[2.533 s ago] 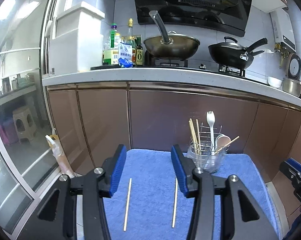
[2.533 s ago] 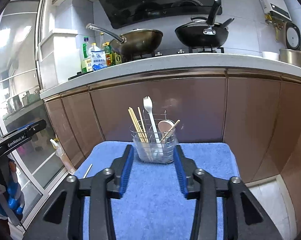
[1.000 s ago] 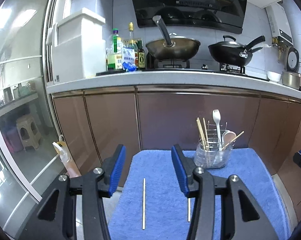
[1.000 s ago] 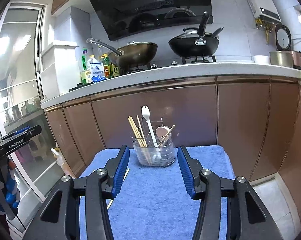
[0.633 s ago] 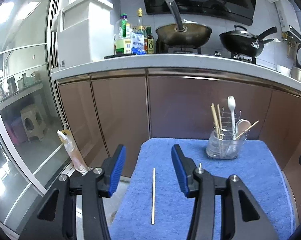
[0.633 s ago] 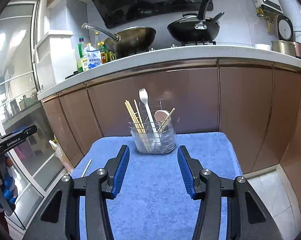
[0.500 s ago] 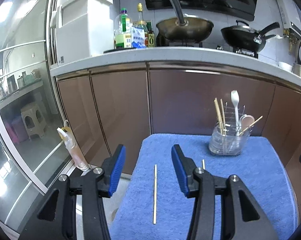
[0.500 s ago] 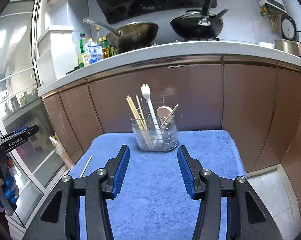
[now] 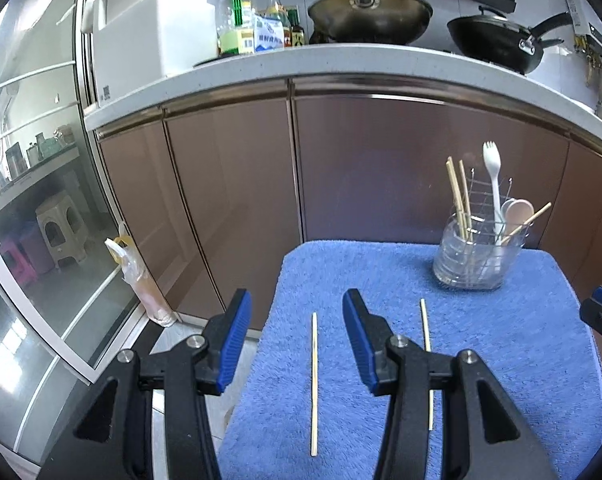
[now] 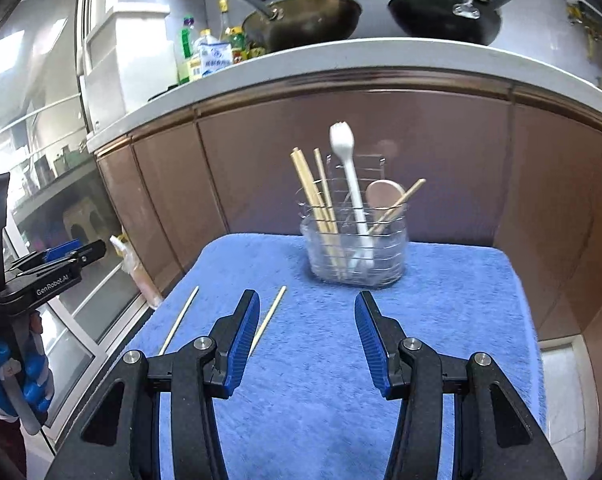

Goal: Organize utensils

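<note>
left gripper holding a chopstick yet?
No, the left gripper is open and empty, with one loose chopstick lying flat on the blue towel between its fingers.

"GenRobot.AI" printed in white on the black body of the left claw (image 10: pixel 57 264); other labels too small to read.

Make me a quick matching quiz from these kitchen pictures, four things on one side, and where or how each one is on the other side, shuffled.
Things:
1. white fork
2. left chopstick
3. black wok
4. left gripper

Descriptions:
A. on the stove up on the counter
B. open, holding nothing
C. lying flat on the blue towel
D. standing upright in the clear utensil holder

Pairs: 1-D, 2-C, 3-A, 4-B
</note>
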`<state>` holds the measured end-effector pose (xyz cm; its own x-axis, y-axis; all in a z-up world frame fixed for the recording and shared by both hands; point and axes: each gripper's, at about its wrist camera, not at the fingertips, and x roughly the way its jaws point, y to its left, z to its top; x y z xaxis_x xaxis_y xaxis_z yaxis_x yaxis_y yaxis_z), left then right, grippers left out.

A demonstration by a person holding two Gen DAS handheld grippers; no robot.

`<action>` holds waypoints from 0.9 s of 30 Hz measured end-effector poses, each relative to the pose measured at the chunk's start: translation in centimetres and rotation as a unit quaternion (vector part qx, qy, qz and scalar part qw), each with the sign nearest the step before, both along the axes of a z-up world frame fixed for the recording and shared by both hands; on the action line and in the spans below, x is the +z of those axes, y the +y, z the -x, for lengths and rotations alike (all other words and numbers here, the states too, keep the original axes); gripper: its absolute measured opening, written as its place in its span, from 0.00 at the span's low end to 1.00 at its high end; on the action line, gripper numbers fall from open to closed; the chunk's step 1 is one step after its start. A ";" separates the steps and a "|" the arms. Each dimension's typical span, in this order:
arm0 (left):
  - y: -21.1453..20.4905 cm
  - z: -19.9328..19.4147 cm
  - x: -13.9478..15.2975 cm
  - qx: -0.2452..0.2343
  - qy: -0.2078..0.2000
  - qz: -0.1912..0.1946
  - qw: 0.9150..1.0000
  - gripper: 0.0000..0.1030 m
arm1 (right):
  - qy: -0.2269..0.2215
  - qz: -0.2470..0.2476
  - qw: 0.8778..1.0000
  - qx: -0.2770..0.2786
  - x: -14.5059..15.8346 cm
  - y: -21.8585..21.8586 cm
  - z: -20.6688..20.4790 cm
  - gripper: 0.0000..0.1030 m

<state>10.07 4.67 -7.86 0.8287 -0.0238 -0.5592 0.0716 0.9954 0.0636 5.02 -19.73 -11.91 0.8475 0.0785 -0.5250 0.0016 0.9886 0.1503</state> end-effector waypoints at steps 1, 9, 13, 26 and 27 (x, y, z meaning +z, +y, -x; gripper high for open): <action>0.0 -0.3 -0.3 -0.001 0.005 0.001 1.000 0.44 | 0.004 0.001 1.000 0.006 -0.1 0.3 -0.6 0.48; 1.3 -5.4 -4.4 -0.032 0.130 0.051 0.990 0.44 | 0.052 0.004 0.998 0.047 -1.7 2.7 -5.2 0.46; 2.1 -8.4 -7.0 -0.054 0.207 0.084 0.973 0.44 | 0.080 0.009 0.994 0.068 -2.5 4.2 -7.8 0.43; 1.8 -14.6 -12.7 -0.077 0.346 0.130 0.926 0.43 | 0.239 0.007 0.967 0.087 -9.5 7.2 -18.7 0.20; 1.7 -14.9 -12.9 -0.078 0.349 0.128 0.925 0.43 | 0.246 0.006 0.965 0.085 -10.0 7.3 -19.2 0.18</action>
